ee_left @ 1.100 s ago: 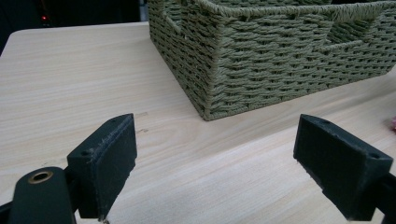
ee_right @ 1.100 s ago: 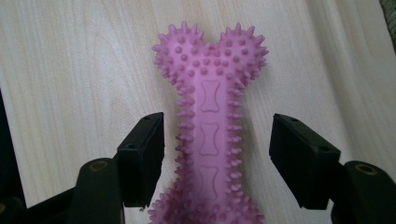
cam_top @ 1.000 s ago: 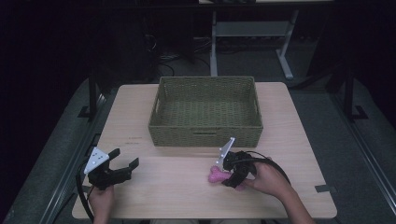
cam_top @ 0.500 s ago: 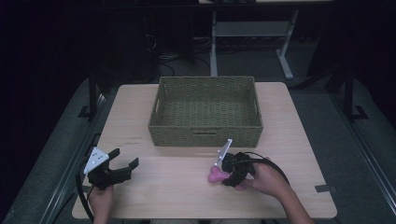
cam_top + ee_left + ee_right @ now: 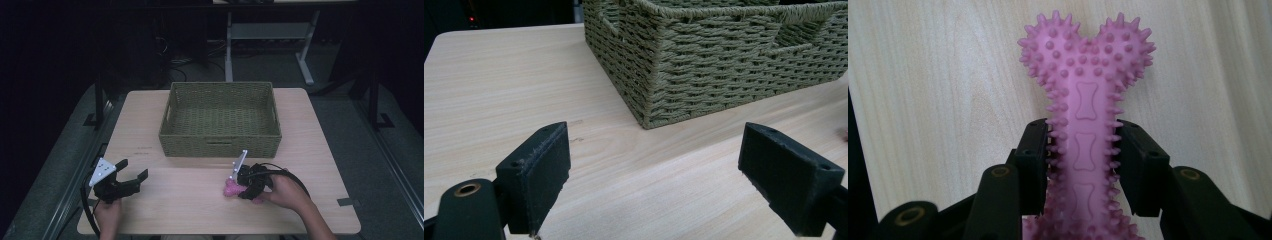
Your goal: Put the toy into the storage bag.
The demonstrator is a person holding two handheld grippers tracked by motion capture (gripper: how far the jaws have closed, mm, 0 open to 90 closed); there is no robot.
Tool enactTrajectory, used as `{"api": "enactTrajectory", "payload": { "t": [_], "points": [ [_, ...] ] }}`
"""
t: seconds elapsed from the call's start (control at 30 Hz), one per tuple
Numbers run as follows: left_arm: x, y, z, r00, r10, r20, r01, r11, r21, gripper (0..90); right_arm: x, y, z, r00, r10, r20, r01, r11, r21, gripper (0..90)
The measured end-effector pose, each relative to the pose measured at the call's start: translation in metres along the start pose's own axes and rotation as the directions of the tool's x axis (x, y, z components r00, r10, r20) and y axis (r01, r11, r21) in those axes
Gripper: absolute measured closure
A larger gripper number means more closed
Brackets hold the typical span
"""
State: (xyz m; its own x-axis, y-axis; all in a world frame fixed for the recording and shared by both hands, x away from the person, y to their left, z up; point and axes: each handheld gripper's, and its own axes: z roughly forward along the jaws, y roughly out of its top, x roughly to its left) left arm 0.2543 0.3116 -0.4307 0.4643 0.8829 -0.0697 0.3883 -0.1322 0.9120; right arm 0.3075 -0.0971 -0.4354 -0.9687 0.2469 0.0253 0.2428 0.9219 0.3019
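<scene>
My right gripper (image 5: 1083, 165) clamps the pink spiked rubber bone toy (image 5: 1085, 105) on the worktop (image 5: 190, 205), not yet lifted toward the empty green woven basket (image 5: 220, 145); my left gripper (image 5: 659, 170) hangs unclenched.

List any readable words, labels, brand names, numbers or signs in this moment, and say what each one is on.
No readable text.
Pink spiked bone toy, shut in the right gripper: embossed bone shapes, no letters.
Table: small dark marks left of the woven basket, too small to read.
Left gripper: open, unmarked.
</scene>
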Motion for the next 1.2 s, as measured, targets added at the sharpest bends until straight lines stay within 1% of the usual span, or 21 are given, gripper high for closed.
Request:
{"api": "enactTrajectory", "payload": {
  "t": [0.17, 0.3, 0.43, 0.53, 0.67, 0.8, 1.07, 1.2],
  "points": [
    [0.0, 0.0, 0.0, 1.0, -0.001, -0.002, 0.001, 1.0, -0.002, 12.8, -0.001, 0.0, -0.001, 0.9998, 0.002, -0.017, -0.002, 1.0, -0.004, 57.9],
    [0.001, 0.0, -0.001, 1.0, -0.003, -0.003, 0.003, 1.0, -0.002, 12.8, -0.004, 0.0, -0.008, 0.9991, 0.002, -0.041, -0.004, 0.999, -0.039, 58.0],
    [0.0, 0.0, -0.001, 1.0, -0.003, -0.005, 0.003, 1.0, -0.005, 12.8, -0.007, 0.003, -0.017, 0.9987, -0.001, -0.052, -0.002, 0.998, -0.07, 58.0],
    [0.0, 0.0, -0.001, 1.0, -0.007, -0.005, 0.007, 0.9999, -0.008, 12.8, -0.013, 0.005, -0.028, 0.9978, -0.002, -0.067, -0.005, 0.994, -0.106, 58.1],
    [-0.001, 0.0, -0.001, 1.0, -0.007, -0.004, 0.007, 1.0, -0.007, 12.8, -0.021, 0.008, -0.04, 0.997, -0.001, -0.077, -0.009, 0.991, -0.136, 58.1],
    [-0.001, 0.0, -0.001, 1.0, -0.005, -0.005, 0.005, 1.0, -0.008, 12.8, -0.029, 0.01, -0.05, 0.9958, -0.008, -0.091, -0.007, 0.987, -0.158, 58.1],
    [-0.001, 0.0, -0.001, 1.0, -0.006, -0.005, 0.006, 1.0, -0.007, 12.8, -0.047, 0.012, -0.071, 0.9914, 0.003, -0.131, -0.032, 0.976, -0.216, 58.1],
    [0.0, 0.0, -0.001, 1.0, -0.008, -0.005, 0.008, 0.9999, -0.008, 12.8, -0.054, 0.012, -0.078, 0.99, 0.008, -0.141, -0.04, 0.972, -0.229, 58.1]
  ]
}}
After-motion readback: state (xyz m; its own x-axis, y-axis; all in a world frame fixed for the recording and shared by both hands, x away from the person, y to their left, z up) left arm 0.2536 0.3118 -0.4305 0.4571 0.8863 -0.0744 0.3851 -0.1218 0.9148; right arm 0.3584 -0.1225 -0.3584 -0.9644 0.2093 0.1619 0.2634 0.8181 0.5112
